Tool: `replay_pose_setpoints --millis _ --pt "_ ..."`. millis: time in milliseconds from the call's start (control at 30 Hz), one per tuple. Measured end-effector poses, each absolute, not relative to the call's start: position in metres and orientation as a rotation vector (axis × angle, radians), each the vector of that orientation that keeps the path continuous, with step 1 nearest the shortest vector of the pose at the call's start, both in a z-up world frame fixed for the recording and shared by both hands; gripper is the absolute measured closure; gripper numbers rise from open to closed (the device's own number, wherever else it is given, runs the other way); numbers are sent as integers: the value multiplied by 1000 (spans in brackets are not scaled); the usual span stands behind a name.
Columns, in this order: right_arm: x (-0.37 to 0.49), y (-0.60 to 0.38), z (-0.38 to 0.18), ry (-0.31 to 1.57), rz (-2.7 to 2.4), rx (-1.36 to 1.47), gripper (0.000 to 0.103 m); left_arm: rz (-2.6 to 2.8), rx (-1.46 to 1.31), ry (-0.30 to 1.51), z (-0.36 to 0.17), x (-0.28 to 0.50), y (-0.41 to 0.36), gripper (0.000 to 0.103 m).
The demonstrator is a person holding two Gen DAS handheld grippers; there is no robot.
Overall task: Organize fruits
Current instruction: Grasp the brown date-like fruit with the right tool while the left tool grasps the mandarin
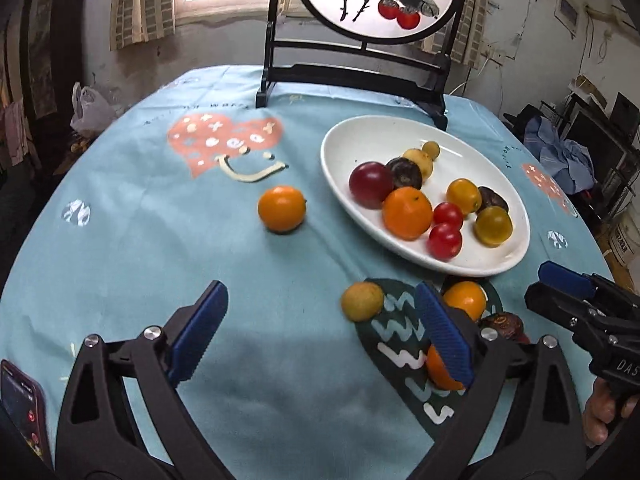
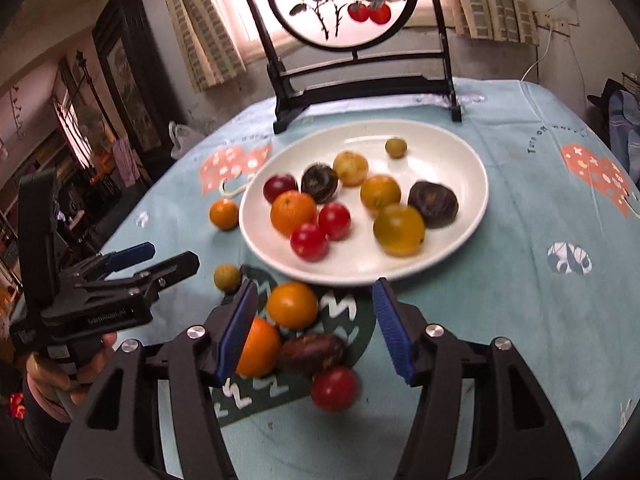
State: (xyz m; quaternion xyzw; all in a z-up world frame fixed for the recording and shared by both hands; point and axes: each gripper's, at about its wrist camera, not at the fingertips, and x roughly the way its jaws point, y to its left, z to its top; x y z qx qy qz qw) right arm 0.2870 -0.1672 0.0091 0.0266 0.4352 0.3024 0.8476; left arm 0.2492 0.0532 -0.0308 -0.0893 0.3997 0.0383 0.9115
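plate: white oval plate on the worktop, in front of the black screen stand
done: about ten fruits on it, by the right view: oranges, red tomatoes, yellow and dark ones
left: six loose on the cloth. Far orange left of the plate; small yellow fruit, near orange, second orange, dark fruit and red tomato, all clustered just below the plate rim
progress: roughly two thirds, my estimate
left gripper: fingers wide apart, holding nothing, aimed at bare cloth between the far orange and the cluster
right gripper: fingers apart, empty, straddling the cluster; near orange and dark fruit lie between them
right view only: red tomato; full plate contents; dark fruit whole
left view only: phone at lower left edge; far orange clear of the plate; cluster half hidden behind its own right finger
blur: tomato smeared in the right view, can't tell if it's rolling
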Motion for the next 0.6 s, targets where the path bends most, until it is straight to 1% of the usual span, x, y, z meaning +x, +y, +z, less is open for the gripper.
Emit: replay_pose_setpoints --millis 100,400,600 --pt "282 -161 5 946 632 -25 43 102 -202 827 -31 248 59 7" --pt "279 -150 -14 1007 650 -137 43 91 -205 815 -25 244 58 7" --pt "279 -150 -17 993 648 -154 43 79 -198 814 -23 242 56 7"
